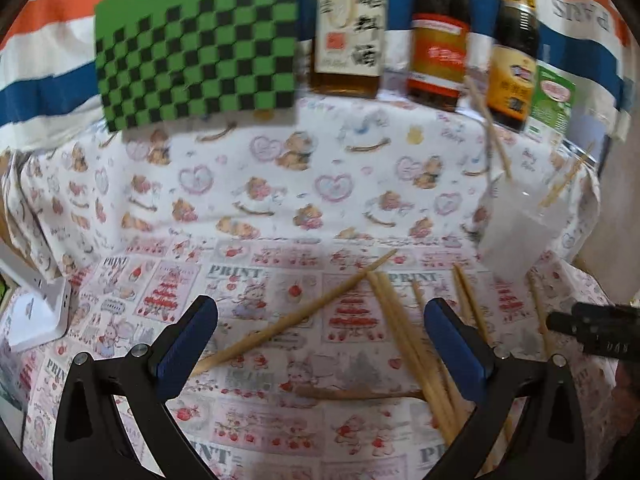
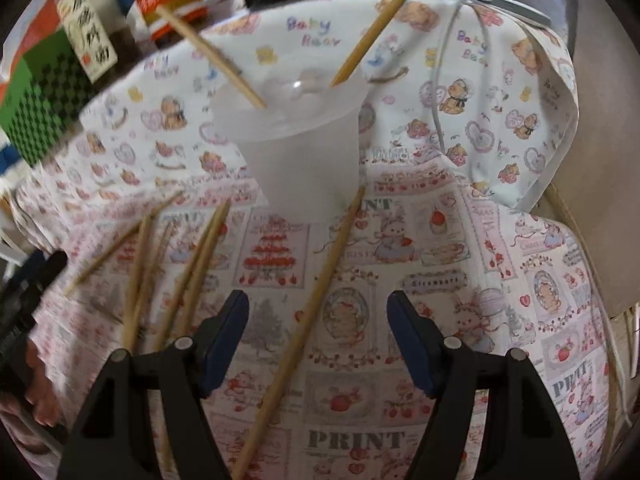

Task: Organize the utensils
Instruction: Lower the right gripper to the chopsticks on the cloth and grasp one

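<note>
Both tongs hang over a desk spread with printed cloths, pointing down at scattered wooden chopsticks.

The left tongs stand wide open with nothing between the blue pads. One long chopstick lies slanted across the gap, on the cloth below, running from 7 o'clock up to 1 o'clock. A bundle of chopsticks lies just inside the right-hand finger, passing under it toward 5 o'clock. More loose sticks lie past that finger at 3 o'clock.

The right tongs are also open, about two thirds of the way, and grip nothing. A single chopstick lies on the cloth between the fingers, closer to the left one, pointing up to 12 o'clock where its tip comes near the foot of a frosted plastic cup. The cup stands upright at 12 o'clock with two chopsticks leaning out of it. The loose pile lies at 10 o'clock from these tongs.

Sauce bottles and a green checkered box stand at the far edge of the desk.
</note>
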`<state>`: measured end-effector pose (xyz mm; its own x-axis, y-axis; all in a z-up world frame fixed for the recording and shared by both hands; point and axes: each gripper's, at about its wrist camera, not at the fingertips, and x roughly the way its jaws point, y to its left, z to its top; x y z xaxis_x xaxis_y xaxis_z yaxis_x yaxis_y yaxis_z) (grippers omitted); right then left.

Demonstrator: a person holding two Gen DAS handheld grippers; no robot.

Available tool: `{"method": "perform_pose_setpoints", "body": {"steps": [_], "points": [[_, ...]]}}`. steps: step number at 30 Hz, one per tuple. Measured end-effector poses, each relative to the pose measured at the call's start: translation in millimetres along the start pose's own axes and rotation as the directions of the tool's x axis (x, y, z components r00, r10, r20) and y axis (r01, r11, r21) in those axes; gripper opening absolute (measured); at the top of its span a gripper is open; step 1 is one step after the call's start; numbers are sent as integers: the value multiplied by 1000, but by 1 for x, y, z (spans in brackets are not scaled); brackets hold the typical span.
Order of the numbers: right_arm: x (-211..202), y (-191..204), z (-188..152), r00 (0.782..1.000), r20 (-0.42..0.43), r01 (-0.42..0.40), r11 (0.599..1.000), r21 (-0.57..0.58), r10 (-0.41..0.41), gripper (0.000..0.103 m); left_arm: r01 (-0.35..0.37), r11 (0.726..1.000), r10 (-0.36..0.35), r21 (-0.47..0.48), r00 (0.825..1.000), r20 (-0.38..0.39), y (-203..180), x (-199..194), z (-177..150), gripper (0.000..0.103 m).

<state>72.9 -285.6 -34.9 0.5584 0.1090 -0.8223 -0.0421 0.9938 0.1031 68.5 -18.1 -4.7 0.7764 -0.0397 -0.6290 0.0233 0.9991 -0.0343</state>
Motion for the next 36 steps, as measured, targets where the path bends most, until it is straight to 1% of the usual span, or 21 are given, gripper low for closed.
{"method": "perform_pose_setpoints", "body": {"steps": [2,3,7,9,12,13,14,15,17,22,24,25,26,27,29,30,31,32,34,35,36], "points": [[4,7,-3,999,1,32,999,-42,-32,69,-20,999,20,-27,1000,-3,8,3,0,102],[6,10,-5,1000,-6,30,998,-54,-30,69,-24,999,24,-37,1000,-7,12,5,0,102],[13,11,-9,998,-51,-29,998,-50,27,63,-38,997,37,-74,999,-23,24,10,-1,102],[12,15,-10,1000,-30,3,997,-74,-6,53,-43,995,41,-87,999,-34,28,13,-2,102],[15,20,-12,999,-11,51,991,-122,-52,42,-46,994,41,-104,998,-48,31,15,-2,102],[15,22,-12,999,-6,46,991,-128,-47,40,-46,993,40,-108,998,-51,32,15,-3,102],[15,22,-12,999,-4,39,991,-130,-40,34,-46,993,41,-110,998,-52,32,16,-3,102],[14,21,-12,999,-3,37,991,-127,-38,25,-49,993,43,-111,998,-53,32,15,-3,102],[13,21,-11,999,-5,36,991,-125,-37,14,-51,992,46,-115,998,-51,33,15,-2,102],[15,21,-9,1000,-29,-6,995,-103,3,13,-50,992,45,-117,998,-47,33,14,-2,102],[13,19,-9,998,-47,-53,995,-82,50,12,-53,992,48,-114,998,-47,32,13,-2,102],[10,19,-9,996,-47,-73,994,-80,69,11,-54,992,49,-114,998,-46,32,13,-2,102],[7,20,-9,995,-47,-91,992,-84,87,6,-54,992,49,-113,998,-45,32,13,-1,102],[5,22,-9,992,-53,-116,989,-91,112,3,-54,992,49,-114,998,-45,32,13,-1,102],[5,30,-12,974,-102,-216,970,-112,205,3,-58,991,54,-117,998,-39,33,12,-2,102],[7,36,-15,965,-128,-247,960,-132,231,3,-62,991,58,-120,998,-36,33,11,-1,102],[10,41,-18,963,-141,-250,957,-144,231,3,-61,991,57,-120,998,-36,33,10,-1,102],[10,45,-19,968,-131,-235,959,-157,216,3,-58,991,54,-119,998,-38,34,10,0,102],[7,51,-21,987,-80,-155,967,-201,141,3,-58,991,54,-120,998,-36,34,10,0,102],[5,53,-21,993,-51,-113,970,-216,104,8,-57,991,53,-121,998,-35,34,9,1,102],[3,54,-21,997,-25,-77,972,-224,73,20,-55,991,51,-120,998,-34,34,9,1,102]]}}
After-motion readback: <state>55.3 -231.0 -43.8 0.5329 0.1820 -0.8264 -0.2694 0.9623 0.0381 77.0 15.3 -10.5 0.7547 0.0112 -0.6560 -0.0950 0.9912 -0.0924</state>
